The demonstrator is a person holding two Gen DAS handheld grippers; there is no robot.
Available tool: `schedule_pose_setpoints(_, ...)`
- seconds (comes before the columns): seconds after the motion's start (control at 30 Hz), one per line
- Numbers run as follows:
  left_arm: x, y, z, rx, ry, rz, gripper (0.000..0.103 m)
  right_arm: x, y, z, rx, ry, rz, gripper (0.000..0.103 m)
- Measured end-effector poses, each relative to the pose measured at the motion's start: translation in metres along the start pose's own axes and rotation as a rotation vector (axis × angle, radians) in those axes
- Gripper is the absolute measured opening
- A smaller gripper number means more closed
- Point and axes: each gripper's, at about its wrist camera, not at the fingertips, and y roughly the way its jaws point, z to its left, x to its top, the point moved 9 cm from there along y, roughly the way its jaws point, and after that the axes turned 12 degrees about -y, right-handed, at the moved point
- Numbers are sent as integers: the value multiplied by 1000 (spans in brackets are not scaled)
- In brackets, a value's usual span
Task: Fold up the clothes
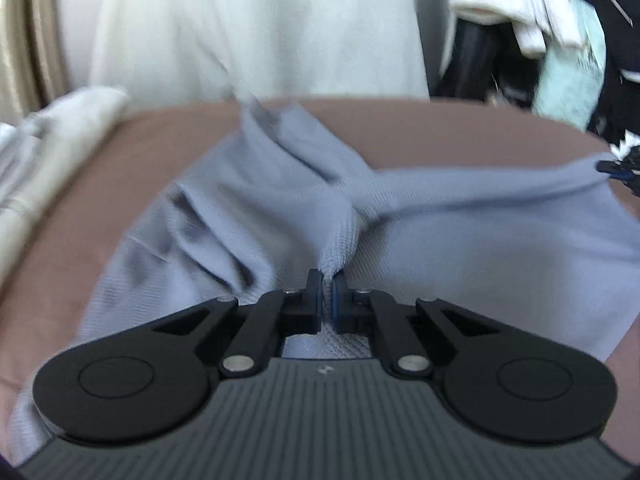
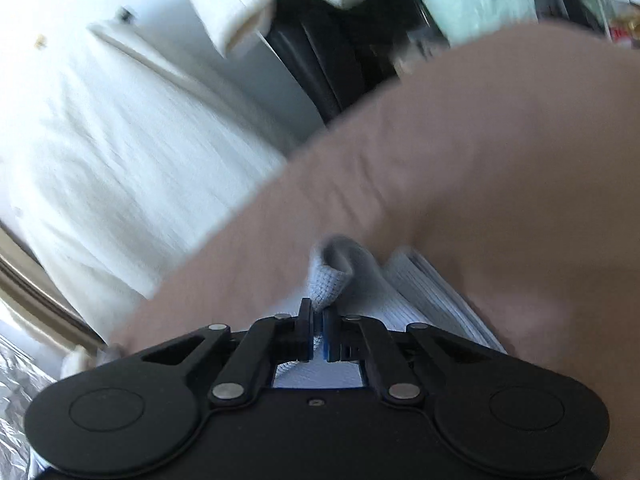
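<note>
Lying bunched up on a brown surface (image 1: 440, 128), the light blue garment (image 1: 280, 208) is getting pinched at two spots. The left gripper (image 1: 327, 292) is squeezing a raised fold of it, jaws nearly together with the cloth between them. One strip of the fabric is stretching off to the right edge of that view, where something dark, too blurry to tell, is meeting it. The right gripper (image 2: 317, 328) is clamping another bit of the same garment (image 2: 332, 276), jaws narrow around it. Behind the surface a white sheet (image 1: 248, 28) is hanging, with a pile of pale clothes (image 1: 532, 12) off to the right.
</note>
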Motion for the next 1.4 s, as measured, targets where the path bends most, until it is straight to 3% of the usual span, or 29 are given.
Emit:
schedule_pose_setpoints(0.23,36,-134,-6,-67,22,-298,4,17,-146,70,81,-82,-189,6)
schedule_pose_setpoints(0.37,46,-212,-14,-105,21,-407,4,7,-230,90,85,-94,-286,6)
schedule_pose_setpoints(0.53,52,-310,-40,-155,107,-511,4,-9,-313,104,64,-124,-213,6)
schedule_pose_setpoints(0.63,48,-333,-55,-186,188,-480,4,-6,-347,112,60,-170,-213,6)
schedule_pose_setpoints(0.73,53,-299,-57,-186,160,-404,4,0,-327,92,9,-149,-171,6)
schedule_pose_setpoints(0.8,57,-257,-49,-132,130,-358,4,2,-295,72,-12,-106,-120,6)
schedule_pose_setpoints(0.9,57,-192,-40,-14,203,-312,4,-1,-211,28,-39,-28,8,6)
schedule_pose_setpoints(0.97,58,-152,-36,-34,168,-266,4,-4,-158,0,-48,66,66,6)
schedule_pose_setpoints(1.13,61,-57,-15,22,137,-172,5,-21,-55,-32,-92,200,195,6)
schedule_pose_setpoints(1.3,51,0,-6,78,166,-165,5,-23,-19,-31,-137,142,206,6)
schedule_pose_setpoints(1.4,35,19,-7,84,178,-100,5,-23,0,-36,-114,79,207,9)
